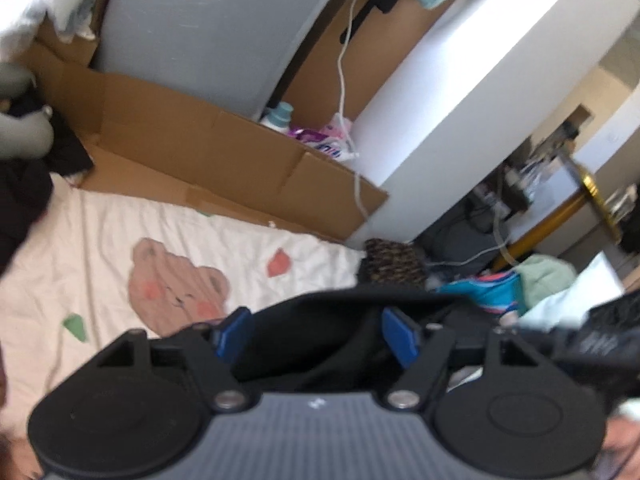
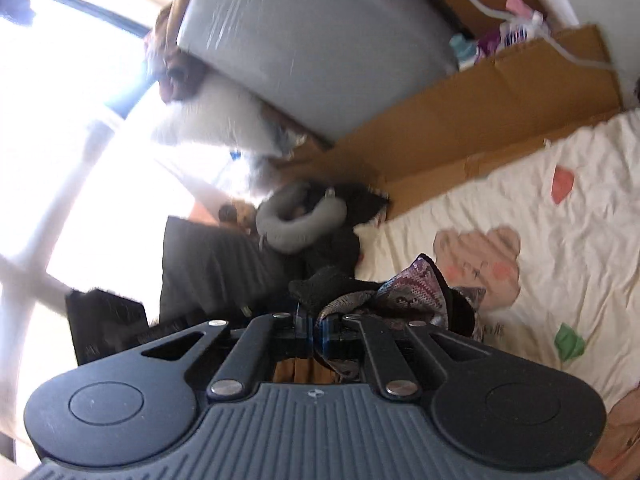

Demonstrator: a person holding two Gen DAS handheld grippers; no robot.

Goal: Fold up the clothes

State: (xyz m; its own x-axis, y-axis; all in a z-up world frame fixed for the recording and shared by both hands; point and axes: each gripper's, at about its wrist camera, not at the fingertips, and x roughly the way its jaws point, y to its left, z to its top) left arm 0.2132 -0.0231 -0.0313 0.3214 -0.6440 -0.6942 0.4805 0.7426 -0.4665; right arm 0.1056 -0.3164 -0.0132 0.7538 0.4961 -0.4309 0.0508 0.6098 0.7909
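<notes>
While left gripper (image 1: 316, 336) jaws gape over black garment (image 1: 320, 344), right gripper (image 2: 320, 334) jaws pinch patterned cloth (image 2: 404, 296).

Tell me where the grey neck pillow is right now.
In the right wrist view the grey neck pillow lies left of centre on dark clothes at the edge of the bear-print sheet, below the grey box.
</notes>
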